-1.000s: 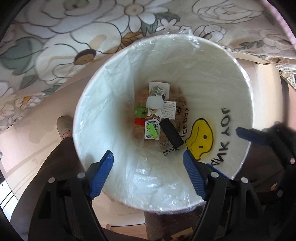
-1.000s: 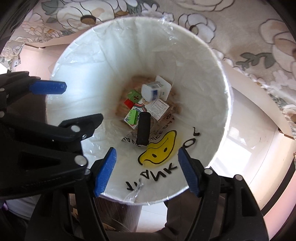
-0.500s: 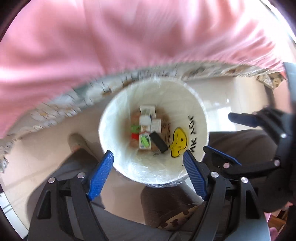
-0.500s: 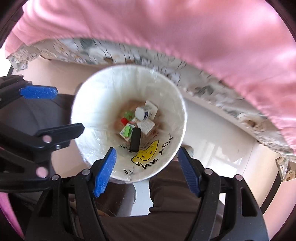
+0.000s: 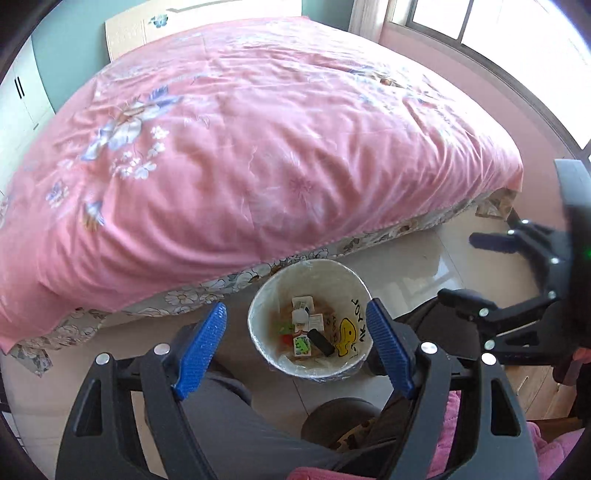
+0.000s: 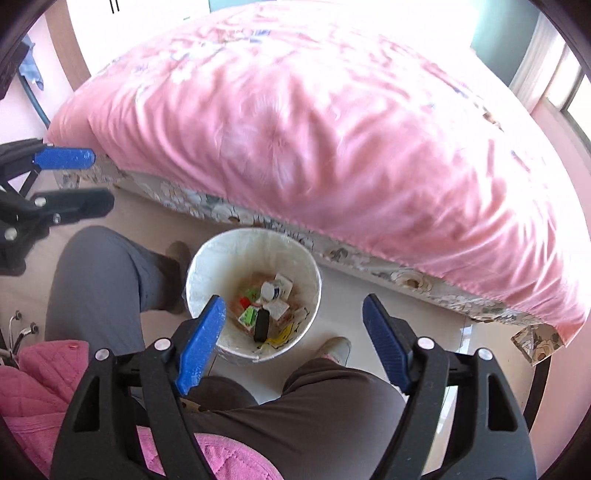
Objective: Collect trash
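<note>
Trash (image 5: 306, 332) lies in the bin (image 5: 258, 314) on the floor, six o'clock of the bed (image 5: 258, 147). Left gripper (image 5: 295, 349) jaws wide, empty; right gripper (image 6: 291, 332) jaws opening, empty. Drop looks finished; next, search for remaining litter.

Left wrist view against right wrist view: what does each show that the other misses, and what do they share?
Only the left wrist view shows the yellow smiley print whole, the bright window and the pale wooden headboard.

Only the right wrist view shows the person's light shoe beside the bin and the left gripper, empty.

Both show the white plastic-lined waste bin, the black oblong item among cartons inside it, the pink floral bedspread, and the right gripper, its jaws opening with nothing between them.
</note>
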The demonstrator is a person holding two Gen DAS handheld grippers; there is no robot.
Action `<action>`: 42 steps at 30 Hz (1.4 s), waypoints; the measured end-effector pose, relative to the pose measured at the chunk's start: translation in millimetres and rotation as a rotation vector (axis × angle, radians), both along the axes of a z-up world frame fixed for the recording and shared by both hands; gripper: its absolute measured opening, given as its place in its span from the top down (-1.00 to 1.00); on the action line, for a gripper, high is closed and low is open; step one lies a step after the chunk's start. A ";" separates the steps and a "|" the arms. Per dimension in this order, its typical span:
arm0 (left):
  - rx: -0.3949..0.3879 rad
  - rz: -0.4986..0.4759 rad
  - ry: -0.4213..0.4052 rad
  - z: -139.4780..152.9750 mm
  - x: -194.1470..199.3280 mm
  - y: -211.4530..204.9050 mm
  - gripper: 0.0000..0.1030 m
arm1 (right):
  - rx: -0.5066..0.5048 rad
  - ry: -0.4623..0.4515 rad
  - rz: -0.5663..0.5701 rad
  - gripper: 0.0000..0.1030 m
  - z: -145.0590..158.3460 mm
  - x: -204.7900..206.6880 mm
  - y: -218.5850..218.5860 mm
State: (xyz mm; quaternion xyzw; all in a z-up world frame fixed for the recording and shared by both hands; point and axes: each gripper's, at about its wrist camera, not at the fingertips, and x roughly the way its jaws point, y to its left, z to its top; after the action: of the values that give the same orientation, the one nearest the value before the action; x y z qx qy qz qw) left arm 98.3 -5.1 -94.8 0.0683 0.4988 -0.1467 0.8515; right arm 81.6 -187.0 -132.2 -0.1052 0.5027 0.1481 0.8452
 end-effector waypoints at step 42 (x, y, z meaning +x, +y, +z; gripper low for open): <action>0.081 0.124 -0.309 57.8 -107.1 7.9 -0.77 | 0.007 -0.409 -0.199 -0.61 92.3 -116.6 11.2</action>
State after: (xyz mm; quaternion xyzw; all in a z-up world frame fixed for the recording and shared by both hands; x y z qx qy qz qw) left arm -8.7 2.8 -36.9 0.0932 0.3708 -0.0616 0.9220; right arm -35.0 -175.7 -40.0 -0.0802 0.3282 0.0415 0.9403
